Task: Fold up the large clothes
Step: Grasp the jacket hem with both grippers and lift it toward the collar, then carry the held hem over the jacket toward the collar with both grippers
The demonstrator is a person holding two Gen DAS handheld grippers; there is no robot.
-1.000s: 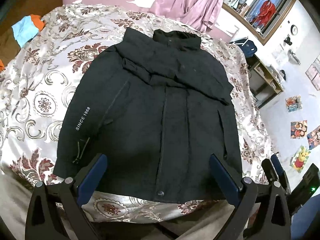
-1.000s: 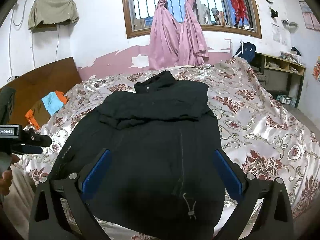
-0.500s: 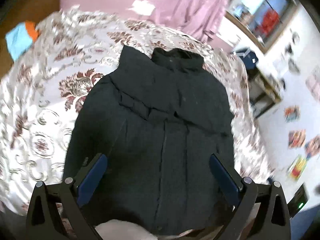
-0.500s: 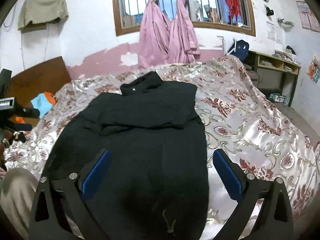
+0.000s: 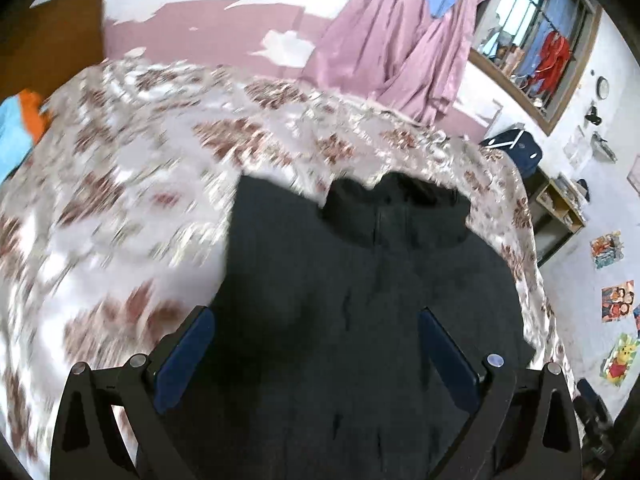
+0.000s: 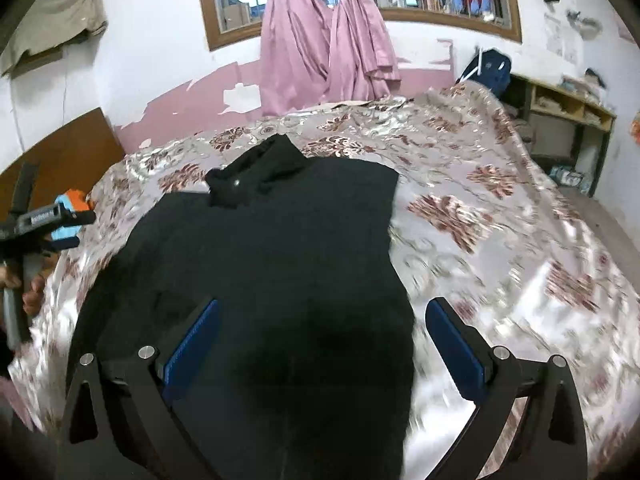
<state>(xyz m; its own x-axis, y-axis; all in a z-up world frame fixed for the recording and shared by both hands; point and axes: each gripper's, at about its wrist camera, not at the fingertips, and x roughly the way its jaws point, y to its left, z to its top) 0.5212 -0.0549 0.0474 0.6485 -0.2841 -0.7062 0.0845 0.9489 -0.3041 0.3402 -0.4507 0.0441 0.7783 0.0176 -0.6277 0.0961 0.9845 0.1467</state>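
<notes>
Lying flat on the floral bedspread (image 6: 500, 216), the black jacket (image 6: 280, 264) has its collar (image 6: 260, 168) pointing to 12 o'clock, toward the pink curtains (image 6: 328, 40). The left gripper (image 5: 316, 348) hangs over the jacket's body with both blue pads spread wide, gripping nothing — the bedspread at its 9 o'clock is blurred. The right gripper (image 6: 320, 344) is likewise splayed and empty above the lower half of the jacket — its right pad (image 6: 456, 352) lies over bare bedspread at 3 o'clock
</notes>
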